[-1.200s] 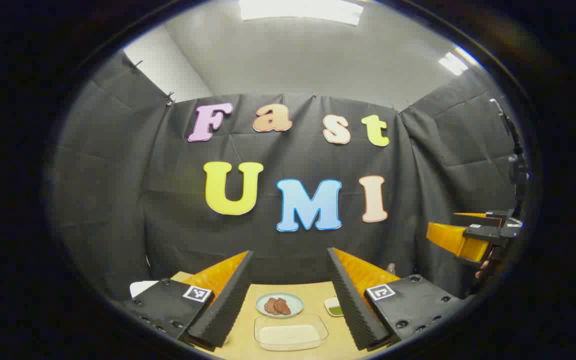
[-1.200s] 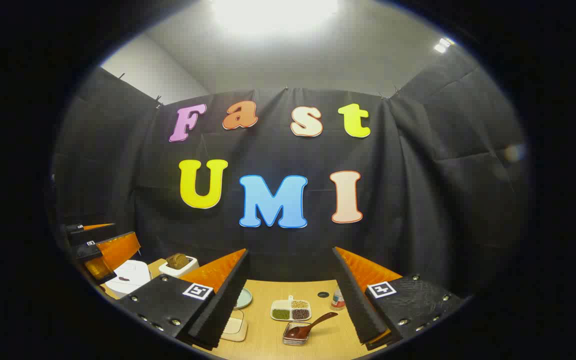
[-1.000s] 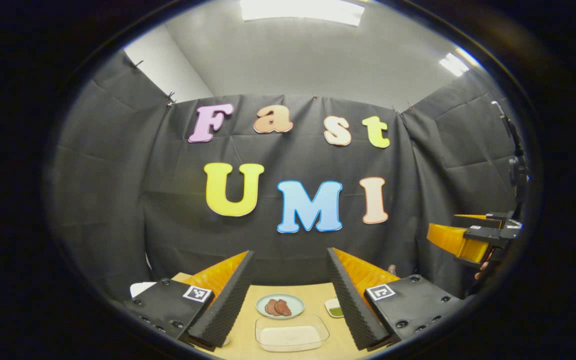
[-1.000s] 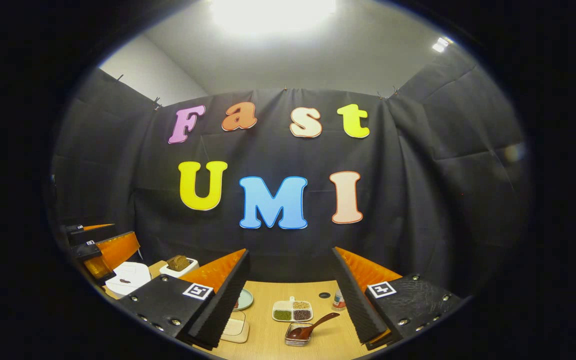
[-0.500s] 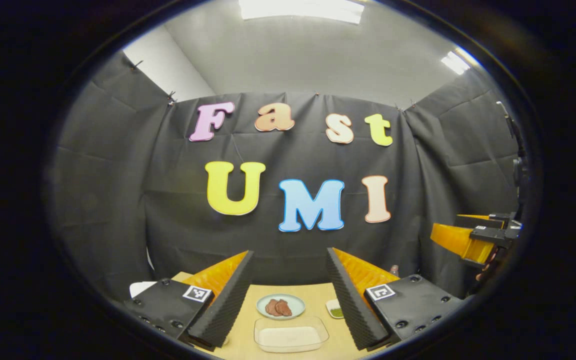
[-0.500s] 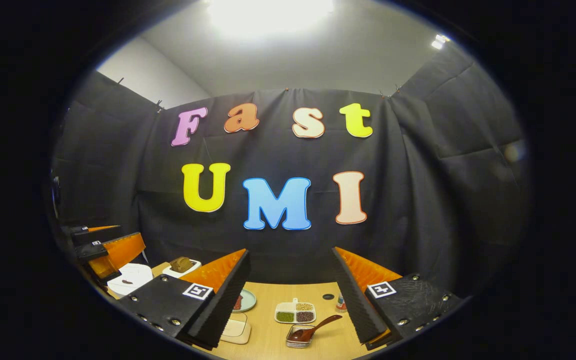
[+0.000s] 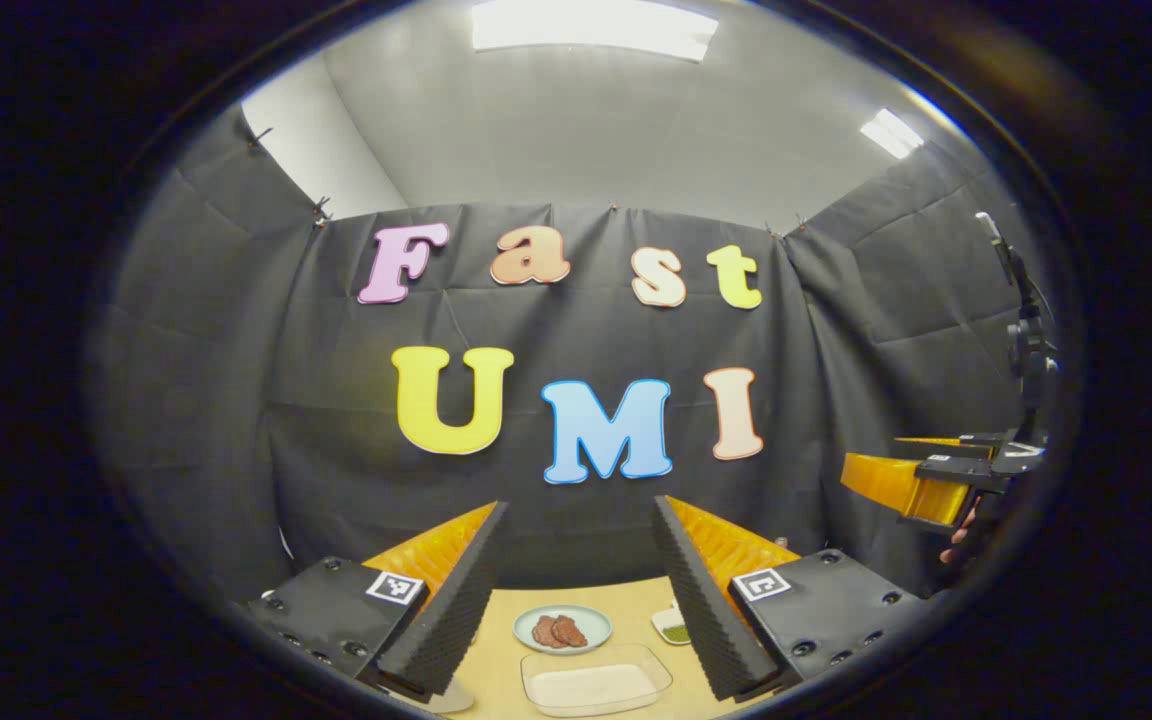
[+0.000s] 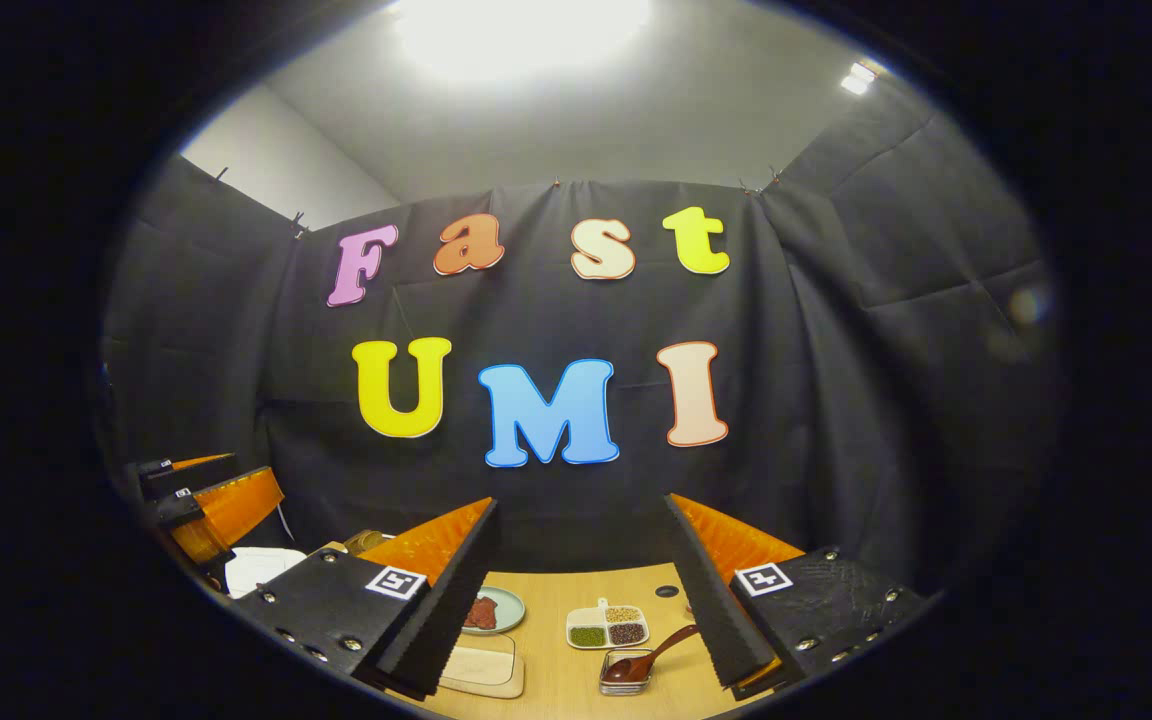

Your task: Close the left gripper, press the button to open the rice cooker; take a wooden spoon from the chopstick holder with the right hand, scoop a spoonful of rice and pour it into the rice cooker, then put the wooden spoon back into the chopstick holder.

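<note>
My left gripper point(image 7: 579, 503) hangs open above the wooden table point(image 7: 506, 610), nothing between its fingers. Below its gap lies a clear tray of white rice point(image 7: 596, 683). My right gripper point(image 8: 581, 500) is open too and holds nothing. A dark wooden spoon point(image 8: 651, 655) leans in a small clear holder point(image 8: 624, 675) low between the right gripper's fingers. The white rice cooker point(image 8: 258, 565) sits at the table's left, partly hidden behind the right gripper's own finger. In the right gripper view the left gripper point(image 8: 206, 490) hovers over the cooker.
A plate with brown slices point(image 7: 563, 630) and a small dish of green grains point(image 7: 674, 630) lie behind the rice tray. A divided dish of beans point(image 8: 607, 627) stands beyond the spoon. A hand point(image 7: 961, 540) holds the right gripper point(image 7: 911, 480) at the far right.
Both cameras have shifted slightly: the table objects slid to the right in each view, and the rice cooker is more hidden behind the right gripper's finger. Both grippers stay open.
</note>
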`<state>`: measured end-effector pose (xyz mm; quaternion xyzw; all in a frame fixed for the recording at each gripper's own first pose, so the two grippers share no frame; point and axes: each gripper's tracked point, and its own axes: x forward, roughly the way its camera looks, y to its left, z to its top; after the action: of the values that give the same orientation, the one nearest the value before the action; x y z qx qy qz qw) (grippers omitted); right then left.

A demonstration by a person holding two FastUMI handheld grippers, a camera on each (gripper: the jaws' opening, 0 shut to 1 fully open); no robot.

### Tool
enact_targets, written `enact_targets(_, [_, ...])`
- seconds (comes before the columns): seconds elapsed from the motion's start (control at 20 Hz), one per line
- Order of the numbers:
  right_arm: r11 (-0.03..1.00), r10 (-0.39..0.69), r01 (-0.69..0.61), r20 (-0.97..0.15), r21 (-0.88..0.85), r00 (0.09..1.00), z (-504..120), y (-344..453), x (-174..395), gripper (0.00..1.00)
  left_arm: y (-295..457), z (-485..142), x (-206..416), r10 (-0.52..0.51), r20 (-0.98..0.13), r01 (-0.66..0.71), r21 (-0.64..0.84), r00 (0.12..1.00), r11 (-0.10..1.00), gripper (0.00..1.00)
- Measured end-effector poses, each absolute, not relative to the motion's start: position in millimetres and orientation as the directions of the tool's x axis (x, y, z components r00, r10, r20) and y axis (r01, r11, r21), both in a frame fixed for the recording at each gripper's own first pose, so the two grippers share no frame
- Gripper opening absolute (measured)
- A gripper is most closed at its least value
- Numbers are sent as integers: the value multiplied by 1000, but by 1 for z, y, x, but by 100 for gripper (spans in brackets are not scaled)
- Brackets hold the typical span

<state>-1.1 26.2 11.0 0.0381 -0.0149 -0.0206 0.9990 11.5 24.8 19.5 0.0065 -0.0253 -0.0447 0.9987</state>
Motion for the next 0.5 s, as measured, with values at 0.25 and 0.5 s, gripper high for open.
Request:
enact_targets(0.25, [993,-105,104,24,61,994,3,36,-1,96,53,-6,14,-143,15,143,-29,990,989,100])
enact_targets(0.5, [996,-74,74,-17,56,997,-15,48,10,97,96,-58,26,-106,-118,102,-43,987,994,79])
